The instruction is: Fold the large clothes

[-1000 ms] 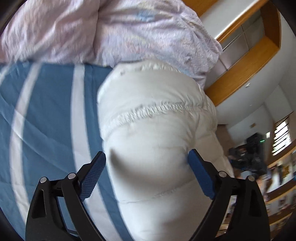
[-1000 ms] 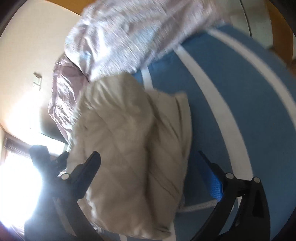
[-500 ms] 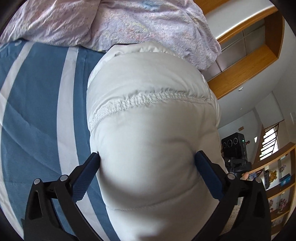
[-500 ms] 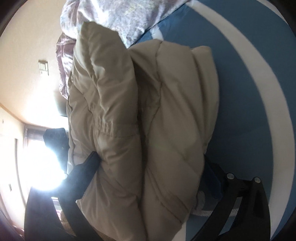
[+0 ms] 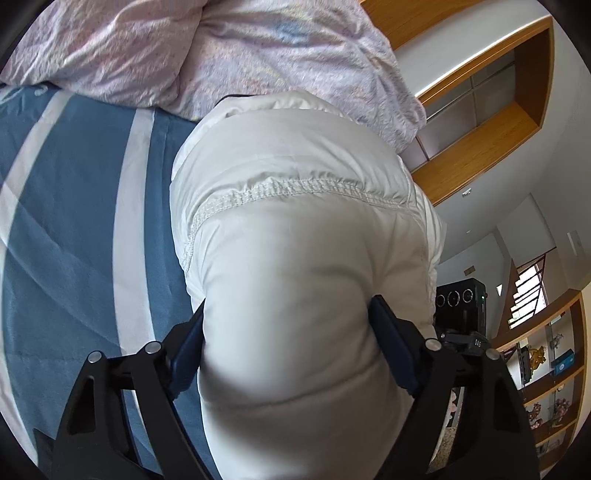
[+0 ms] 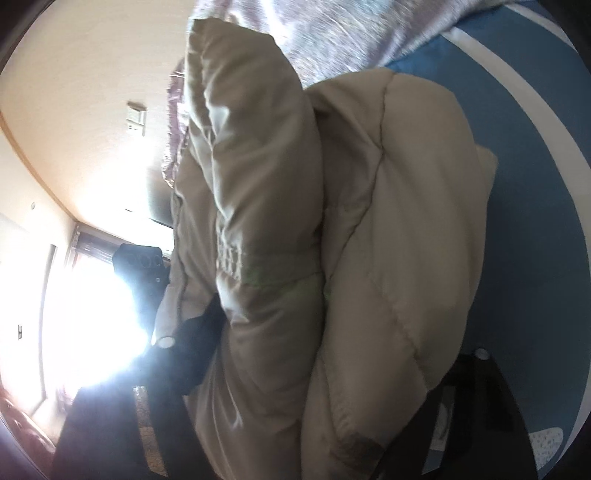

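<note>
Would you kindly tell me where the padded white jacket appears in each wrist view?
Left wrist: padded white jacket fills the centre, pinched by the left gripper.
Right wrist: jacket fills the centre.
Shared landmark: lilac quilt at the top of both.

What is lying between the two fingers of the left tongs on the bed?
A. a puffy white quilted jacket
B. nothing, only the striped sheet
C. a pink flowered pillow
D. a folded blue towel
A: the puffy white quilted jacket fills the gap of the left tongs, its blue pads pressing into it.
</note>
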Action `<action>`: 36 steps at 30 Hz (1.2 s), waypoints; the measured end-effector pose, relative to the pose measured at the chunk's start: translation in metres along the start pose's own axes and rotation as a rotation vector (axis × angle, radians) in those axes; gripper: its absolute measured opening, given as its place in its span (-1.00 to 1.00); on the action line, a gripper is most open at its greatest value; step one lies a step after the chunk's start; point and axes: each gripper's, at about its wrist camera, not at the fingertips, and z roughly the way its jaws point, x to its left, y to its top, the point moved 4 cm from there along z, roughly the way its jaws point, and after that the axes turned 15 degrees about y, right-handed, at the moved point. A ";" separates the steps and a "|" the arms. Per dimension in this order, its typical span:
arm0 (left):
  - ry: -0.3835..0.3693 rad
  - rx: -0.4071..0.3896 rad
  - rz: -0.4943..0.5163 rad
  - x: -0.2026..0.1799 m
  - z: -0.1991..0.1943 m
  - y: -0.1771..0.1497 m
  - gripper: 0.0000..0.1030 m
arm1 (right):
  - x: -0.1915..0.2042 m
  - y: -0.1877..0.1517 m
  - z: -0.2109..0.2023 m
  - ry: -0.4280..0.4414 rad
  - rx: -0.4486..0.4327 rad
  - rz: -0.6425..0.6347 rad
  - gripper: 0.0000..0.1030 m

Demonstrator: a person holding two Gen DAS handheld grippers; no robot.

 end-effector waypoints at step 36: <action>0.400 -0.244 0.100 0.100 -0.064 0.051 0.76 | 0.040 0.046 0.115 -0.204 -0.005 -0.078 0.61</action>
